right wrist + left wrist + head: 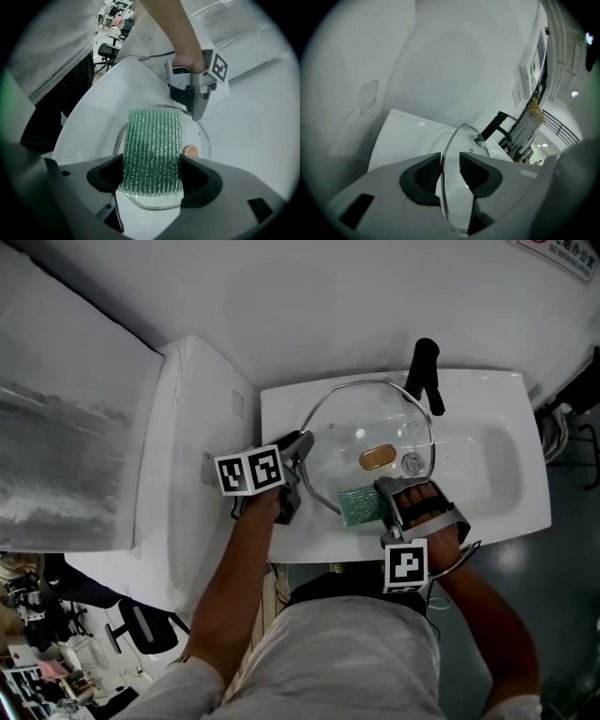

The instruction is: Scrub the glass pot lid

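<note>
Glass pot lid (356, 432), stiff, probably slippery and breakable, best held at its rim, where fingers of the left gripper (451, 171) clamp it; fingers of the right gripper (151, 176) pinch the soft green scrubber (152, 140).

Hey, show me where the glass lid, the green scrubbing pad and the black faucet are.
glass lid (352, 432), head view, clear glass left of its knob.
green scrubbing pad (152, 150), right gripper view, middle of its ribbed face.
black faucet (422, 367), head view, upper part of its body.
</note>
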`<action>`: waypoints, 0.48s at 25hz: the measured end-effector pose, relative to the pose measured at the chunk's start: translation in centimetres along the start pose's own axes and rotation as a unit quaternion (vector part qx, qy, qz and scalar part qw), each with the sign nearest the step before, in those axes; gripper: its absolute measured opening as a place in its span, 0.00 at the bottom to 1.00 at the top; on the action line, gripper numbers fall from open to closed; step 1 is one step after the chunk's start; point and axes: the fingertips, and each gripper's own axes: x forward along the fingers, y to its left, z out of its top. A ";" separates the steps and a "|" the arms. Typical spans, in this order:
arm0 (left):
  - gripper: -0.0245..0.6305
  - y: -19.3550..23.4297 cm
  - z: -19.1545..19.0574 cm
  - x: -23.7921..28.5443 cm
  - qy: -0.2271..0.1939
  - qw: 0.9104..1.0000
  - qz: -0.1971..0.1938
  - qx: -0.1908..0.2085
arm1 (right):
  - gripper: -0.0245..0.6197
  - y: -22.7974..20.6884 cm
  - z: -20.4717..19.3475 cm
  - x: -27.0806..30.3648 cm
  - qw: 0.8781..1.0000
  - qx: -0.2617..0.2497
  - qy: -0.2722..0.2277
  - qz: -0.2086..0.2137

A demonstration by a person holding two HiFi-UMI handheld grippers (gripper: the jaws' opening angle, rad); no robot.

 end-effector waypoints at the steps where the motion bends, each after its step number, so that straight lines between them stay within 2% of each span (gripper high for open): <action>1: 0.24 0.0 0.0 0.0 0.000 1.000 0.000 0.000 | 0.58 0.0 0.5 0.3 1.000 -0.002 0.000 0.005; 4: 0.24 0.0 0.0 0.0 0.000 1.000 -0.001 0.000 | 0.58 -0.2 1.6 1.0 1.000 -0.010 0.000 0.014; 10: 0.24 0.0 0.0 -0.1 0.001 1.000 -0.002 -0.001 | 0.58 -0.3 1.9 2.3 0.998 -0.064 0.015 0.012; 12: 0.24 0.0 0.0 -0.1 0.001 1.000 -0.002 0.000 | 0.58 0.1 2.3 2.5 0.999 -0.053 0.004 0.014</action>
